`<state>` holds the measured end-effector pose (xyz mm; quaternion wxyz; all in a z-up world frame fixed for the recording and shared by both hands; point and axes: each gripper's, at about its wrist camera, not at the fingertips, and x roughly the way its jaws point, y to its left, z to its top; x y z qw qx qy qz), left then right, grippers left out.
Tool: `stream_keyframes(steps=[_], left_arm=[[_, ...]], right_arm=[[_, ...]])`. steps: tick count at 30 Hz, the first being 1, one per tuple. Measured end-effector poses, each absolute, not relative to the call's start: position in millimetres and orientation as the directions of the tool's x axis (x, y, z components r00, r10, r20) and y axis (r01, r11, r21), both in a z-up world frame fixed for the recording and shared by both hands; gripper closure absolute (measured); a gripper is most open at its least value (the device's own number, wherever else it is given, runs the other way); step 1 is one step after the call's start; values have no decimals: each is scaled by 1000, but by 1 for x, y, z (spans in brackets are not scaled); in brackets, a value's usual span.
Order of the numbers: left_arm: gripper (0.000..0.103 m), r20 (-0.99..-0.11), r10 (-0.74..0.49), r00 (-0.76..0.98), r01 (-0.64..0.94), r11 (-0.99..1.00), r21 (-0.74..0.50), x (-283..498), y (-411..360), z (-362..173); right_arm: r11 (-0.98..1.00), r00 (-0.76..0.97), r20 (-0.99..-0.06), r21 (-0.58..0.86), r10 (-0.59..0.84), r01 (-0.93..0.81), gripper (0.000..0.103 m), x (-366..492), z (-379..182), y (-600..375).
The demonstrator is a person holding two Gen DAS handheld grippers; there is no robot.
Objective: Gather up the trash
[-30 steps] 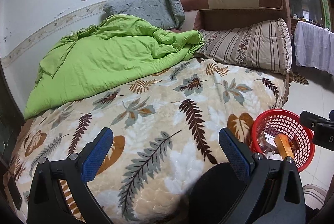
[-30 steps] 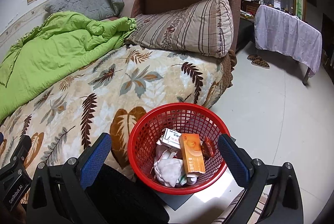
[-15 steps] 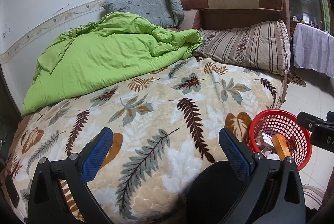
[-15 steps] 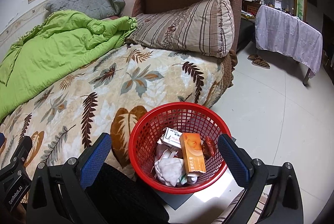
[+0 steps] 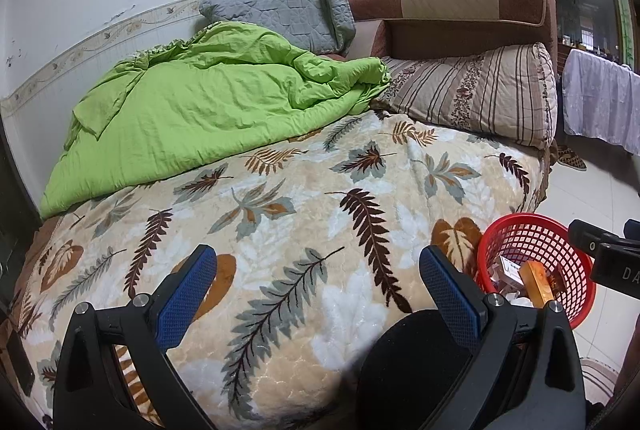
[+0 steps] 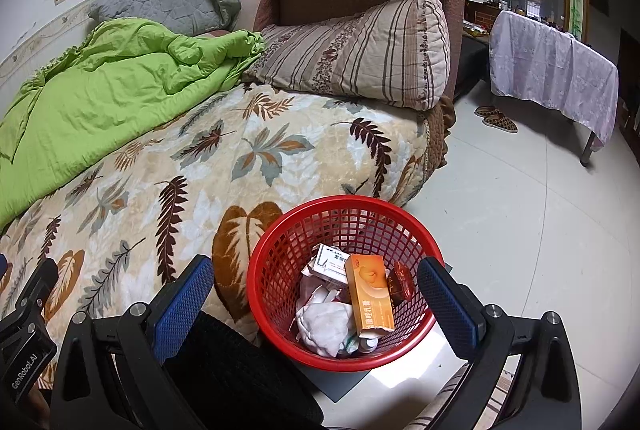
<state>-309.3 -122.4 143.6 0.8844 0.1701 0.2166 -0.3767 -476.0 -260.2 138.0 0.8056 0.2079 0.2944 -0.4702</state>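
A: Left tool?
B: Spread wide, nothing between the blue pads, held low over the leaf-print blanket on the bed, pointing toward the brown headboard.

A: Right tool?
B: Also spread wide and empty, tilted down over the red basket, one pad on either side of the basket as seen from this camera, not touching it.

A: Basket's place?
B: On the floor, just beside the bed's edge, on the side away from the wall. In the left view, low and to the right of the left tool, past its right finger.

A: Inside the basket?
B: Orange box lying lengthwise near the middle, white printed box touching it on the bed side, crumpled white tissue nearer the camera, dark red wrapper on the far side of the orange box.

A: Anything seen from only one camera?
B: From the right view alone: full contents of the basket, slippers on the floor beyond the bed, legs of the cloth-covered desk. From the left view alone: whole spread of the green quilt down to the wall side, grey pillow and striped pillow in one sweep, plus part of the right tool's body at the edge, above the basket's rim.
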Motion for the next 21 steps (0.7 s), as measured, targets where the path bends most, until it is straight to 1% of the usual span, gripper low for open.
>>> stream_keyframes(steps=[21], left_arm=[[2, -512, -595, 619, 741, 659, 129, -308, -121, 143]], right_arm=[[481, 387, -674, 52, -630, 875, 0, -470, 134, -258]])
